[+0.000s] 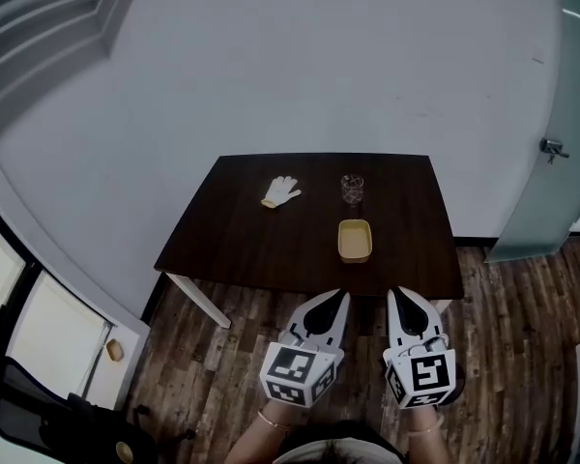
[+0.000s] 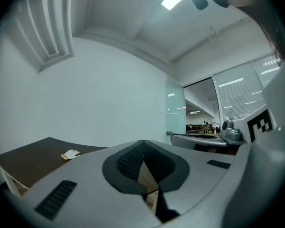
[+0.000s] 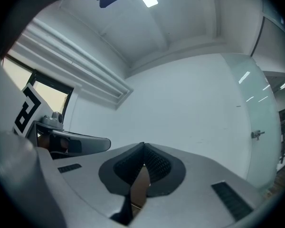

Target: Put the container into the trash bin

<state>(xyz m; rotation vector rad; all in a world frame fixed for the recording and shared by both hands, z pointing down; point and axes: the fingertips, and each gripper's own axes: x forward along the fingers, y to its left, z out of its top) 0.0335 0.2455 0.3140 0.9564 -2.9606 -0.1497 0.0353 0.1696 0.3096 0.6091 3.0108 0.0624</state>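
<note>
1. We list one shallow tan rectangular container (image 1: 355, 241), lying on the dark wooden tabletop (image 1: 261, 245) near its front edge.
2. We find the left claw (image 1: 339, 296) and right claw (image 1: 394, 292) closed, empty, before that edge.

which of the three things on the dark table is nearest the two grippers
The shallow tan rectangular container, by the front edge of the table. The clear drinking glass behind it and the white glove to the left lie nearer the wall.

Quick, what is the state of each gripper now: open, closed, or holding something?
Left gripper: closed, holding nothing.
Right gripper: closed, holding nothing.
</note>
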